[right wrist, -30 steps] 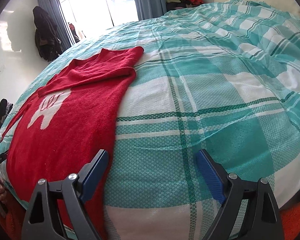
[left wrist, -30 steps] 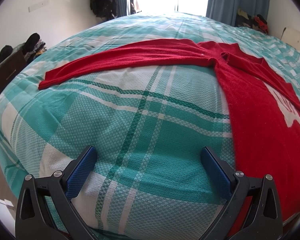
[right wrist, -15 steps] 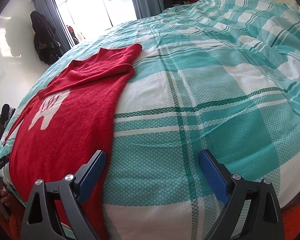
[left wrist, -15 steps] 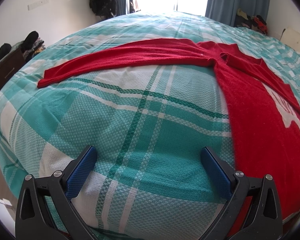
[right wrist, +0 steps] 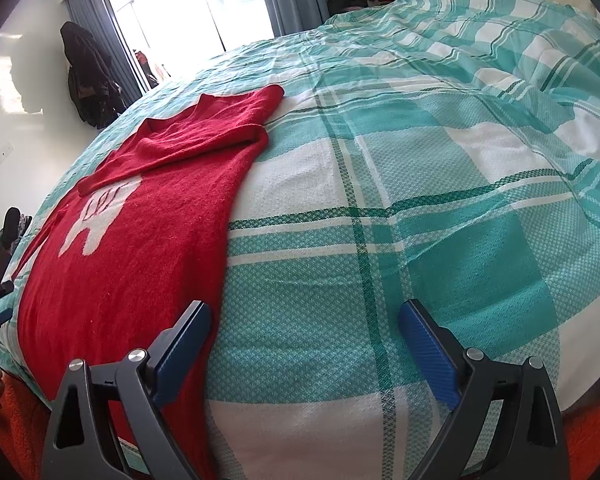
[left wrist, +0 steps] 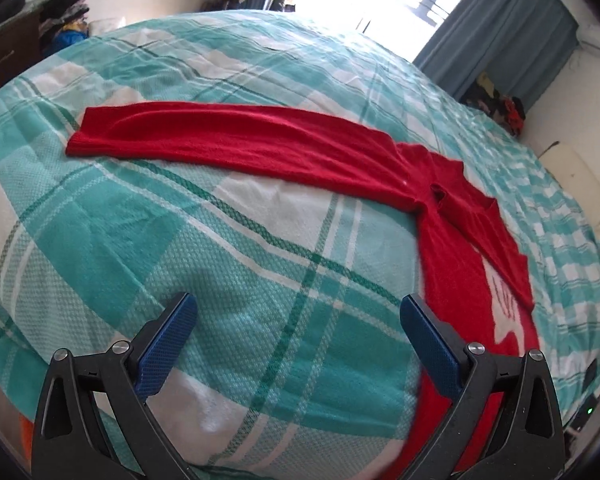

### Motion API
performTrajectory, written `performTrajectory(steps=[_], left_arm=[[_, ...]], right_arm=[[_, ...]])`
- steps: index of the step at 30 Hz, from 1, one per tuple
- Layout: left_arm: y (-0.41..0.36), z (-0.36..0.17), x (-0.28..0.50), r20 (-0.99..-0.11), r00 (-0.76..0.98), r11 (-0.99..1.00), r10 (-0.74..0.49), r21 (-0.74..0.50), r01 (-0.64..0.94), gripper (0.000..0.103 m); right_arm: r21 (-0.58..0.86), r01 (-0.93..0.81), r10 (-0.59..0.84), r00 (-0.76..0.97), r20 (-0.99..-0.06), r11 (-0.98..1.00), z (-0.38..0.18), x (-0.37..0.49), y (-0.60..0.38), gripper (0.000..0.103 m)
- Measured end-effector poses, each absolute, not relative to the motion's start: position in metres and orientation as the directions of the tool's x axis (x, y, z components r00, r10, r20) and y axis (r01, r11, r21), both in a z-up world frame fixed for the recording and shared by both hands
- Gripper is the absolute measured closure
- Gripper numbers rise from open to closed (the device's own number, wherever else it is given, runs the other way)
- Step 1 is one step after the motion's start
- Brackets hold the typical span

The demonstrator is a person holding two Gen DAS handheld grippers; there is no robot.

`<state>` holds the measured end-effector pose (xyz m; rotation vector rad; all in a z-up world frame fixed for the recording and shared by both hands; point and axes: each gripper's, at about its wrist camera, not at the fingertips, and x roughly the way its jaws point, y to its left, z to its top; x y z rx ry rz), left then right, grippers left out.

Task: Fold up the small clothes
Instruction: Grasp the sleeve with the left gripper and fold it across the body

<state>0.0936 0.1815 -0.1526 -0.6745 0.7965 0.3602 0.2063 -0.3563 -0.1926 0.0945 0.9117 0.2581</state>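
Observation:
A red sweater (left wrist: 460, 264) with a white motif (right wrist: 96, 216) lies flat on the plaid bed. Its left sleeve (left wrist: 240, 148) stretches straight out to the left, cuff at the far end. The other sleeve (right wrist: 188, 140) is folded across the chest. My left gripper (left wrist: 298, 332) hovers open over bare cover, with the sweater's edge beside its right finger. In the right wrist view my right gripper (right wrist: 304, 336) is open and still widening slightly. Nothing is between its fingers, and its left finger sits at the sweater's right hem edge.
The teal and white plaid bed cover (right wrist: 440, 208) fills both views, rumpled toward the far right. An orange fuzzy fabric (right wrist: 16, 420) shows below the bed's near edge. A window with blue curtains (left wrist: 500, 28), hanging dark clothes (right wrist: 88, 76) and clothes piles stand around the room.
The left wrist view has lifted, rolled and swung left, so the outstretched sleeve and its cuff now sit nearer the middle. The right gripper stayed put with its jaws a little wider.

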Motion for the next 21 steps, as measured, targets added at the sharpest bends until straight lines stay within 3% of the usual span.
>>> performTrajectory(steps=[6,10,13,16,18,20,21], left_arm=[[0.300,-0.163,0.070,-0.679,0.734,0.361,0.032,-0.677,-0.642,0.002],[0.341,-0.206,0.051,-0.641,0.767,0.119,-0.023,-0.764,-0.634,0.023],[0.354,-0.217,0.044,-0.586,0.810,0.006,0.013,-0.810,-0.586,0.027],[0.360,-0.214,0.052,-0.595,0.802,0.001,0.055,-0.803,-0.596,0.030],[0.361,-0.208,0.062,-0.611,0.788,0.057,0.074,-0.786,-0.615,0.046],[0.360,-0.209,0.071,-0.622,0.781,0.109,0.057,-0.774,-0.624,0.082],[0.363,-0.212,0.075,-0.637,0.769,0.117,0.052,-0.761,-0.638,0.088]], right_arm=[[0.183,-0.178,0.253,0.583,-0.772,0.967,-0.192,0.207,-0.355,0.008],[0.176,-0.179,0.249,0.584,-0.773,0.968,-0.193,0.207,-0.355,0.007],[0.165,-0.178,0.239,0.586,-0.775,0.970,-0.193,0.206,-0.353,0.007],[0.155,-0.177,0.231,0.586,-0.777,0.972,-0.193,0.206,-0.351,0.005],[0.149,-0.178,0.227,0.585,-0.778,0.973,-0.194,0.205,-0.350,0.004],[0.144,-0.179,0.223,0.585,-0.780,0.973,-0.194,0.205,-0.348,0.003],[0.142,-0.179,0.221,0.585,-0.780,0.974,-0.194,0.205,-0.348,0.002]])
